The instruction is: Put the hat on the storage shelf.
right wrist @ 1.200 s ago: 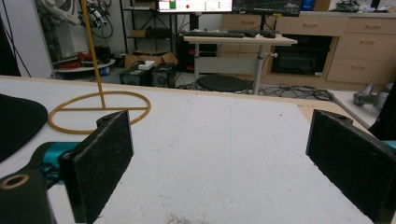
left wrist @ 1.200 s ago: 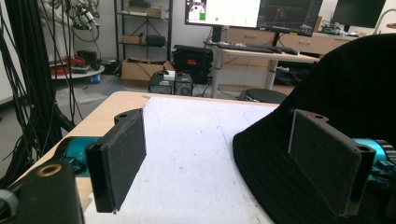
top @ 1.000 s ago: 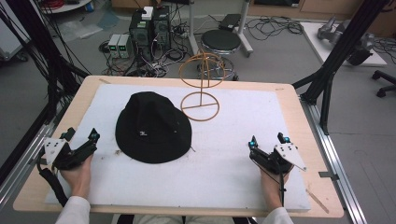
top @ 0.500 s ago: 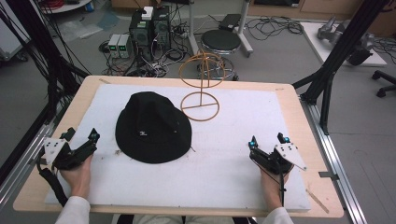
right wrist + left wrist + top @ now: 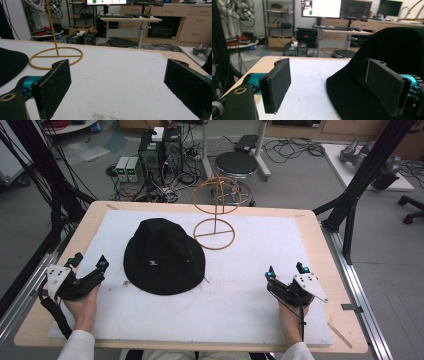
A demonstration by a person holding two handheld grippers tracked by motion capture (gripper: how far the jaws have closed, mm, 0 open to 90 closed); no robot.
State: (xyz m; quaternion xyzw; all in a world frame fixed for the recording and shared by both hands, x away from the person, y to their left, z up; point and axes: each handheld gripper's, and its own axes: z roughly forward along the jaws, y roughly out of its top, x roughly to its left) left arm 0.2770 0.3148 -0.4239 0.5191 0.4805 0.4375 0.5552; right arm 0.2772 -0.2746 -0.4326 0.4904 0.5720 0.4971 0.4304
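Observation:
A black brimmed hat (image 5: 164,255) lies crown up on the white mat (image 5: 250,295), left of centre. Behind it stands a golden wire hat stand (image 5: 215,215) with a ring base and a round cage on top. My left gripper (image 5: 89,265) rests open near the table's left edge, a short way left of the brim. In the left gripper view the hat (image 5: 387,62) sits close behind the right jaw. My right gripper (image 5: 285,271) is open at the front right with bare mat between its jaws. The stand's ring base (image 5: 56,58) lies far ahead to its left.
The mat covers a wooden table (image 5: 320,227) framed by black struts and metal rails. On the floor behind stand a round stool (image 5: 236,164), computer boxes (image 5: 160,147) and tangled cables. A desk with monitors (image 5: 337,8) is farther back.

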